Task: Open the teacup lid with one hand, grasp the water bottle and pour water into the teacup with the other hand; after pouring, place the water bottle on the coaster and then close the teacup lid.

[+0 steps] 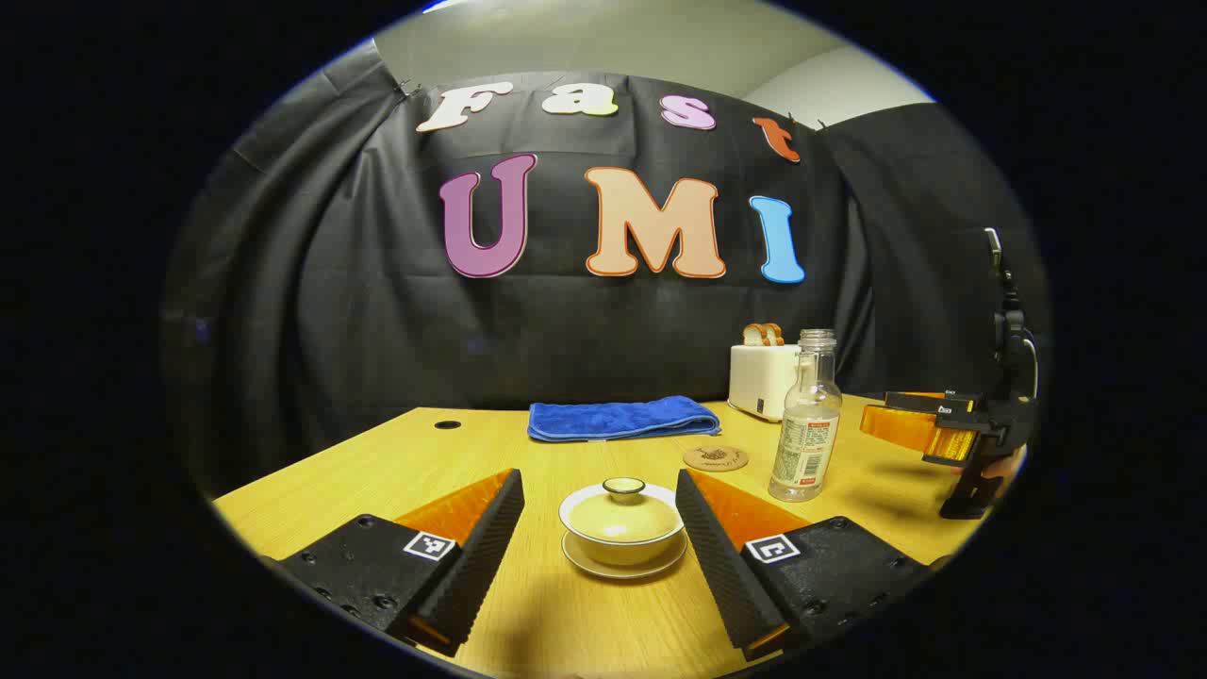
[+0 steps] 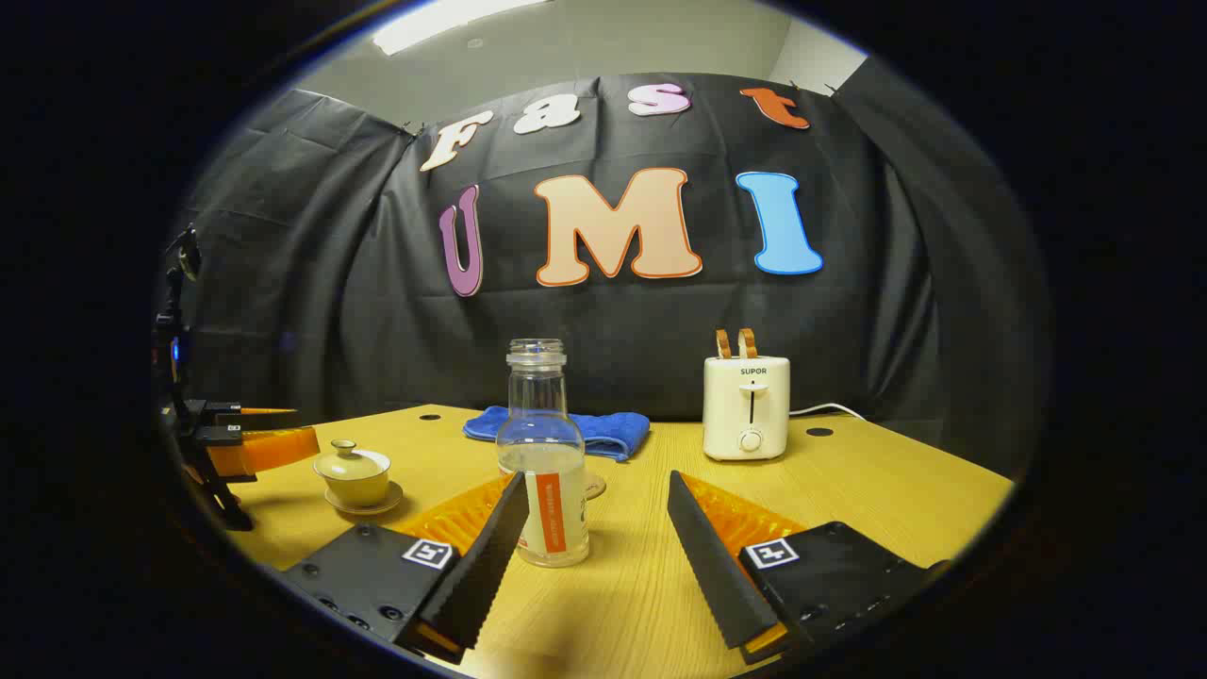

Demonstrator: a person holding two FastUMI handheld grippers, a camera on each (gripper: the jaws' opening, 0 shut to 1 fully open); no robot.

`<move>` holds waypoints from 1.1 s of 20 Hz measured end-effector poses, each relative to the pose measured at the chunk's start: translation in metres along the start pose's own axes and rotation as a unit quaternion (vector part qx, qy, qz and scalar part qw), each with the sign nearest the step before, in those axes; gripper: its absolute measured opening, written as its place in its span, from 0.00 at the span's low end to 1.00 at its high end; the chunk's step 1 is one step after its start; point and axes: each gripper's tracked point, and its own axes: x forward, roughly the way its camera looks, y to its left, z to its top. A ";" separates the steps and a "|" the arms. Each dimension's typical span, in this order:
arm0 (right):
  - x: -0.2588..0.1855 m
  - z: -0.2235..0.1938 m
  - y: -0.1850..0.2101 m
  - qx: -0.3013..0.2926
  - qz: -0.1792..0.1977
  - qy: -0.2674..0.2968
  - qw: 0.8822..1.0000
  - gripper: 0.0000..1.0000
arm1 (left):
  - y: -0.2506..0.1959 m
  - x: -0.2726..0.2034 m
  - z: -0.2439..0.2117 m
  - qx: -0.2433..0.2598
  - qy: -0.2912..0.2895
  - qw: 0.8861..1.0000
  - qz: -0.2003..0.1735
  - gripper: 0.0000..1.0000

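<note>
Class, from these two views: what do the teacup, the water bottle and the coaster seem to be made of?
Teacup: probably glazed ceramic, its pale surface smooth and glossy. Water bottle: clear glass or plastic, see-through, with a printed label. Coaster: perhaps cork or wood, a matte tan disc.

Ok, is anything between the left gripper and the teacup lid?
Nothing visible. The left gripper is open, and the teacup lid sits straight ahead between its fingers on bare table. The water bottle stands off to the side.
</note>
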 end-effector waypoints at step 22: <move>-0.001 0.000 0.000 0.000 0.004 -0.002 1.000 0.93 | -0.002 0.002 -0.002 0.000 -0.002 1.000 0.004 0.95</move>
